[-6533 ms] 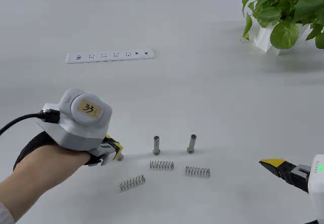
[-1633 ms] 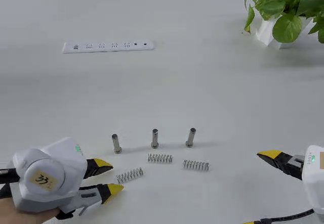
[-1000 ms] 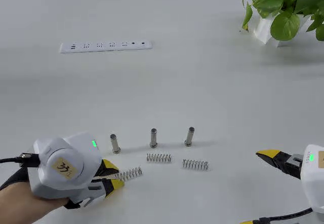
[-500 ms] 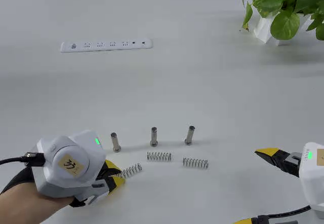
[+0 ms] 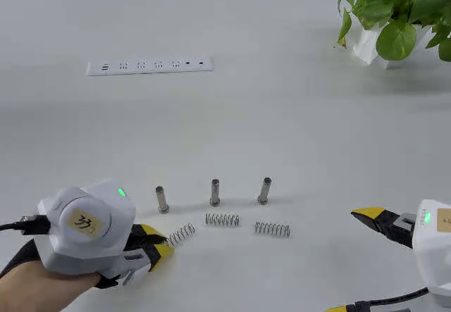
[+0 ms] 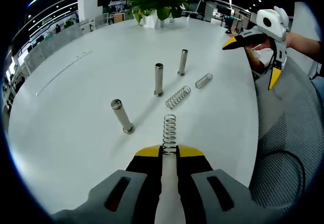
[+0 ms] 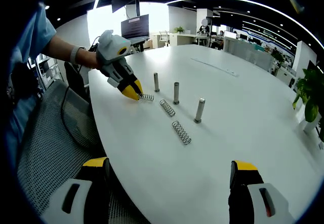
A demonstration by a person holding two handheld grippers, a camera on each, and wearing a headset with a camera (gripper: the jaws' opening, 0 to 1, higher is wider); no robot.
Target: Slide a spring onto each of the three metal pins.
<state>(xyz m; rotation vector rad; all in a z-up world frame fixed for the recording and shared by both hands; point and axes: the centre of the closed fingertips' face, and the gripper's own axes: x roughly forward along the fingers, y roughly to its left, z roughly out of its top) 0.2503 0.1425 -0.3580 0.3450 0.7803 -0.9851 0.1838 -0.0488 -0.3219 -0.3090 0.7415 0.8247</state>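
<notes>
Grip made: left tool [image 6: 169,152] is now pinched on the near end of the left spring [image 6: 169,128], having hung open beside it a moment ago. Left pin [image 5: 162,199], middle pin [image 5: 215,192] and right pin [image 5: 265,190] all bare, lower centre. Middle spring [image 5: 222,219] and right spring [image 5: 273,229] lie on the worktop [image 5: 282,115]. Right tool [image 5: 356,261] wide, lower right. Path looks unobstructed.

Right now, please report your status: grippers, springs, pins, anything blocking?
Left gripper shut on one spring, its end only. Right gripper open, held clear. Three pins upright, all bare; two springs lying beside them. Nothing blocking.
</notes>
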